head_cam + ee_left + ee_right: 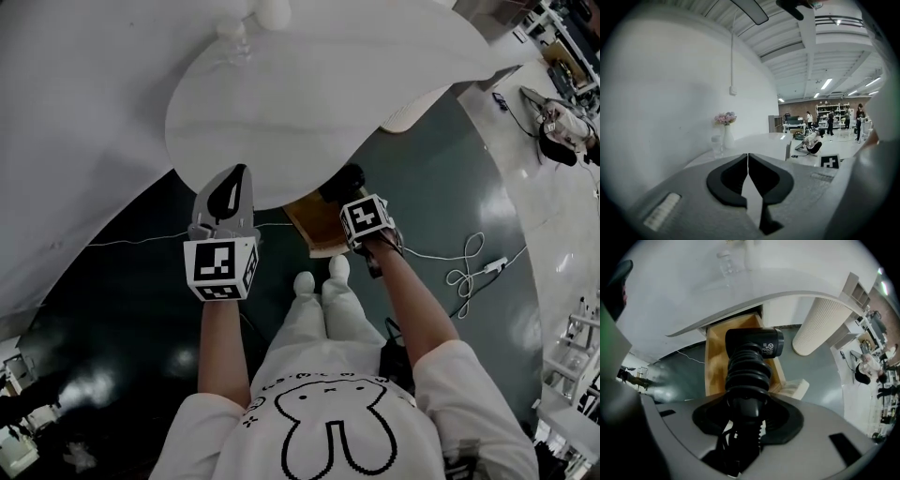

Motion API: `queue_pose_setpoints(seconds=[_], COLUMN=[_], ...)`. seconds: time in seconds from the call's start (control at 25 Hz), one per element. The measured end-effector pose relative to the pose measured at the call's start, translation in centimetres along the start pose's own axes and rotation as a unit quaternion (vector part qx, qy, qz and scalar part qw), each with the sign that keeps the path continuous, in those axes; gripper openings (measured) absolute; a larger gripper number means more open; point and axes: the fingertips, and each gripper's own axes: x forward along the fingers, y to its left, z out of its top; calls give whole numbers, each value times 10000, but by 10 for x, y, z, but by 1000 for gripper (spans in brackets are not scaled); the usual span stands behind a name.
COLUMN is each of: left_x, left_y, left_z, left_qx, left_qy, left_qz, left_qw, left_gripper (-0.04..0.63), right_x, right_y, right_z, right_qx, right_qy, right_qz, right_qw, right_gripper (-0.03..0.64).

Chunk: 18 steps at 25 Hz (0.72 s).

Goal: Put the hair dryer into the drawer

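Your right gripper (pixel 745 417) pinched the black plastic hair dryer (pixel 753 347) by its ribbed handle, long axis pointing down over the open pale wooden drawer (pixel 716 366); your left gripper (pixel 748 164), pressed together, sat farther from it.

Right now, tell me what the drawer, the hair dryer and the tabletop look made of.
Drawer: pale wood or wood veneer with a matt finish, going by its tan colour and faint grain.
Hair dryer: black plastic with a satin sheen and a printed label. Its ribbed part may be rubber, but that is unsure.
Tabletop: white, smooth and slightly glossy. It could be stone or laminate; I cannot tell which.
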Motion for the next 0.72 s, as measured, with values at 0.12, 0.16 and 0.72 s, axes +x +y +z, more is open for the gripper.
queue_pose_setpoints(seconds=[0.12,0.16,0.72], left_x=[-7,-10,-51], left_y=[2,2,30], left_z=[-3,-4,-37], left_qx=[31,26,99], left_qy=[28,27,244], left_qz=[99,135,616], left_qw=[9999,9999,9978], left_gripper=[17,17,17], right_x=[6,8,47], right_y=[5,6,33], right_z=[10,12,41], right_qx=[-419,-581,-2857], right_qy=[-90,-87,-122], right_qz=[65,72,-187], right_qw=[9991,9982,9581], right_gripper=[179,179,179])
